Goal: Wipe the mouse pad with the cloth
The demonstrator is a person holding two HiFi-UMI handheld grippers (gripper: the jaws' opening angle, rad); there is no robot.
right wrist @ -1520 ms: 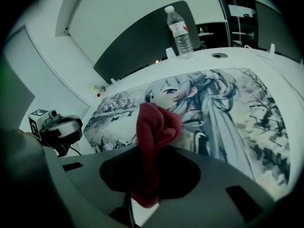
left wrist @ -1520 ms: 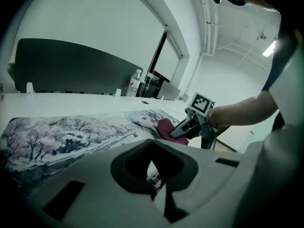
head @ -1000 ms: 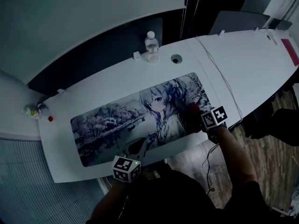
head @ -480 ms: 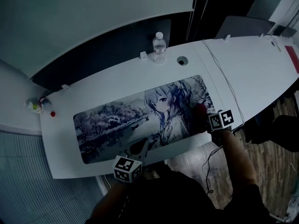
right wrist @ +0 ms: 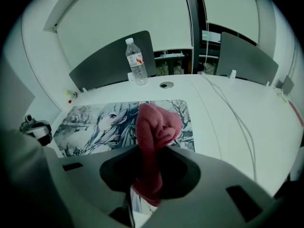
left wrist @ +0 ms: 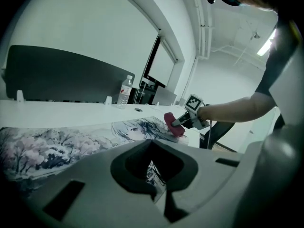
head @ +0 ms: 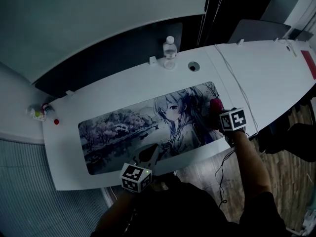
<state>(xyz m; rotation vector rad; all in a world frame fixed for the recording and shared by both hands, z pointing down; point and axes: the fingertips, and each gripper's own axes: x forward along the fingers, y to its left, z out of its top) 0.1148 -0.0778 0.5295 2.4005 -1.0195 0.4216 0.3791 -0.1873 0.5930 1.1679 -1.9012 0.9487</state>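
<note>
Much of the desk's (head: 276,68) near edge is hidden under the person's dark torso and arms in the head view, and the dim light flattens small detail. The left gripper (head: 148,154) lies at the near edge of the mouse pad (head: 123,127), about its middle; its own view shows the jaws drawn close together with nothing between them, only the pad's print behind. The right gripper (head: 217,113) is clamped on the cloth (head: 216,104), a bunched dark-pink wad that sticks out past the jaws over the pad's right end. From the left gripper view the cloth's lower end looks to meet the pad, though contact is hard to confirm. The pad is long with rounded corners, printed with a pale anime girl to the right and blossom trees to the left, and it lies flat. A thin cable (head: 237,83) runs across the desk just right of it. Beyond the pad are a round grommet hole (head: 193,65) and an upright water bottle (head: 169,47), with a dark divider panel (head: 108,53) behind. A red strip (head: 311,63) is cut off at the right edge
</note>
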